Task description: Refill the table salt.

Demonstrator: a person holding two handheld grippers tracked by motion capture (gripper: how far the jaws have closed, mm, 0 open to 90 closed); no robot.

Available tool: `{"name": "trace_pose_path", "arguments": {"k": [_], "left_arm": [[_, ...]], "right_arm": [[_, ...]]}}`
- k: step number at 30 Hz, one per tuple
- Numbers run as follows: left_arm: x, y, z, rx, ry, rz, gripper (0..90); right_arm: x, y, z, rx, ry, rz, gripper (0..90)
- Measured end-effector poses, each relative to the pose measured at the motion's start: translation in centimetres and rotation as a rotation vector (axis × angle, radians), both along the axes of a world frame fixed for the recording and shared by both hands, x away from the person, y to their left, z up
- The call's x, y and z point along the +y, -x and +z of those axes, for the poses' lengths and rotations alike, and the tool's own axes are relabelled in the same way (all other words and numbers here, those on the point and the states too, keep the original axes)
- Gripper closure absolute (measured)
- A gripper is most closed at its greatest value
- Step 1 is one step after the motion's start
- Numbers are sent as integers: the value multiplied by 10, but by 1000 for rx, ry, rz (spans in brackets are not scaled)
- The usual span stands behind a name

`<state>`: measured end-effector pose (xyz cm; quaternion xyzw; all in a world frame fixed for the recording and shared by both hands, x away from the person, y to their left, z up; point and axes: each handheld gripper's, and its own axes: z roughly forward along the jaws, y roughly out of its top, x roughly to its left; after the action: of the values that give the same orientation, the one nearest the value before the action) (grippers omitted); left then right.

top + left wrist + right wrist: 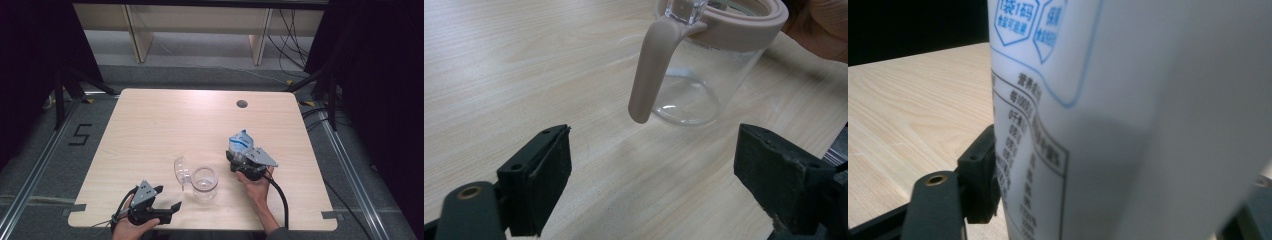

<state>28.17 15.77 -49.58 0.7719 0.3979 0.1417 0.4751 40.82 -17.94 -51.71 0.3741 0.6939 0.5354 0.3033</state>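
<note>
The right gripper (239,154) is clamping a white pouch (240,141), while the left gripper (167,199) is resting with jaws apart near the glass jug (204,183).

The desk (150,130) has a pale wood-grain top with a smooth, matt finish, and a small dark round hole (242,104) near its far edge. The jug (704,65) is clear, glossy glass or plastic, which of the two cannot be told; its rim band and handle (651,70) are smooth, matt beige, like soft plastic or silicone. Its lid (181,170) looks clear and shiny. The pouch (1148,120) is smooth white plastic film with a soft sheen, printed in blue and black. The fingers (544,175) are matt black plastic with dull, slightly rough pads, a brass-coloured rivet beside them.
</note>
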Motion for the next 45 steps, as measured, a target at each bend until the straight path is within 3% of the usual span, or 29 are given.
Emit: {"name": "trace_pose_path", "arguments": {"k": [5, 6, 10, 13, 15, 19, 27, 35, 45], "left_arm": [[-1, 1, 0, 15, 3, 10, 150], [-1, 1, 0, 15, 3, 9, 150], [0, 1, 0, 14, 1, 8, 150], [1, 1, 0, 6, -9, -3, 150], [-1, 1, 0, 16, 13, 9, 150], [-1, 1, 0, 16, 10, 7, 150], [0, 1, 0, 16, 6, 3, 150], [-1, 1, 0, 16, 11, 6, 150], [0, 1, 0, 2, -8, -6, 150]], "right_arm": [[0, -1, 0, -9, -10, 9, 337], [-1, -3, -1, -38, -4, 14, 349], [0, -2, -1, -26, -16, 4, 355], [0, -4, 0, -27, 25, 8, 367], [2, -4, 0, -29, 28, 8, 369], [1, -5, 0, -25, 36, 5, 382], [3, -5, 0, -14, 18, 2, 391], [2, -7, 0, -26, 31, 22, 432], [3, -7, 2, 0, 37, 30, 452]]}}
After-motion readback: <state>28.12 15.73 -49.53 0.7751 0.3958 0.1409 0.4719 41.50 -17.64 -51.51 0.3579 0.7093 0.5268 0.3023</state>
